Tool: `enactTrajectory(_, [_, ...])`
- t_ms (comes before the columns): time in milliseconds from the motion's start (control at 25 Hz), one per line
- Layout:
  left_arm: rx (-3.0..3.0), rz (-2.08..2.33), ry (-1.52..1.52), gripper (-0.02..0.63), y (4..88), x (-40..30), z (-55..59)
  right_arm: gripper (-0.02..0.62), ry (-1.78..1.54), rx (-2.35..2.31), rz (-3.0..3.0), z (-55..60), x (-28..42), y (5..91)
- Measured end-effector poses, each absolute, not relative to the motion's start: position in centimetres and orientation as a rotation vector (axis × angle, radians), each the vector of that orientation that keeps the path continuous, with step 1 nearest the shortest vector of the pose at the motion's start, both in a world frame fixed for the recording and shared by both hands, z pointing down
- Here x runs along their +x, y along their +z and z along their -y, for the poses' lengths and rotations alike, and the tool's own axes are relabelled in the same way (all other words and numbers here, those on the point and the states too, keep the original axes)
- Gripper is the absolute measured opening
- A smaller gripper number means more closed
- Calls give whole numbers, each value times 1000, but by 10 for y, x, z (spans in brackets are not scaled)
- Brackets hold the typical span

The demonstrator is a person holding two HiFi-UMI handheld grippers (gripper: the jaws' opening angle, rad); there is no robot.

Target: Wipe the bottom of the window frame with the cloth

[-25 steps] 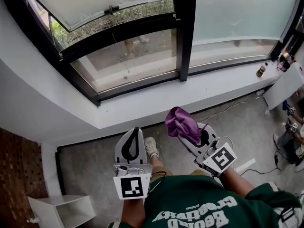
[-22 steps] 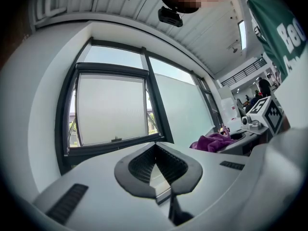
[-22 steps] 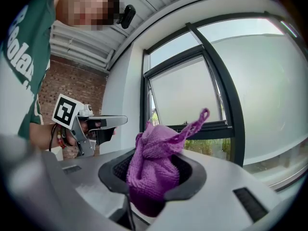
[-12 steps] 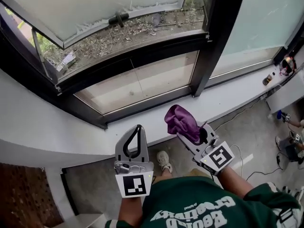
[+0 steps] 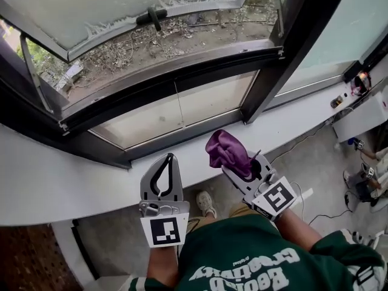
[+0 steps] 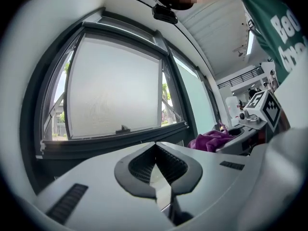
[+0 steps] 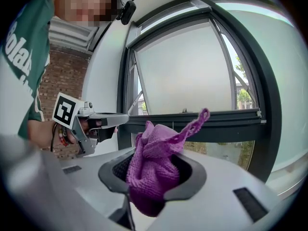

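Right tongs (image 5: 235,162) are clamped on the purple cloth (image 5: 224,149), which bunches up out of the jaws with one corner sticking up. Left tongs (image 5: 169,160) are closed on nothing, tips touching. Their own camera shows only bare pads.

Since a second ago I have stepped in. Both tongs hung over the floor then, well short of the window. Now their tips sit over the white sill (image 5: 73,183) at the middle of the frame, and the cloth is just below the dark bottom rail of the window frame (image 5: 182,139). The grip on the cloth looks unchanged across that second.

I read the approach as nearly finished and the wiping as not yet begun — the cloth is near the rail but apart from it. Next I'd judge a short reach forward to press the cloth on the rail, then a sweep along it — minding the upright post (image 5: 285,53) at the upper right.
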State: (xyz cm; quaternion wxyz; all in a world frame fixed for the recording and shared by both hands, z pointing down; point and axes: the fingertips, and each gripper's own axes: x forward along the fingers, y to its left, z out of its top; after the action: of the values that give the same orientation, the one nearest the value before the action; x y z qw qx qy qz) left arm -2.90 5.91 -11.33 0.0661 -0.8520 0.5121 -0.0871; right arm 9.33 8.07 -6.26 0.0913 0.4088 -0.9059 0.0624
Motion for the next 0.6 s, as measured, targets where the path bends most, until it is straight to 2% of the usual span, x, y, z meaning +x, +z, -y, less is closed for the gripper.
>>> enactTrajectory(600, [-2572,-1714,-297,5,-93,-42,-24,144,213,1094,2766,-35,75,-53])
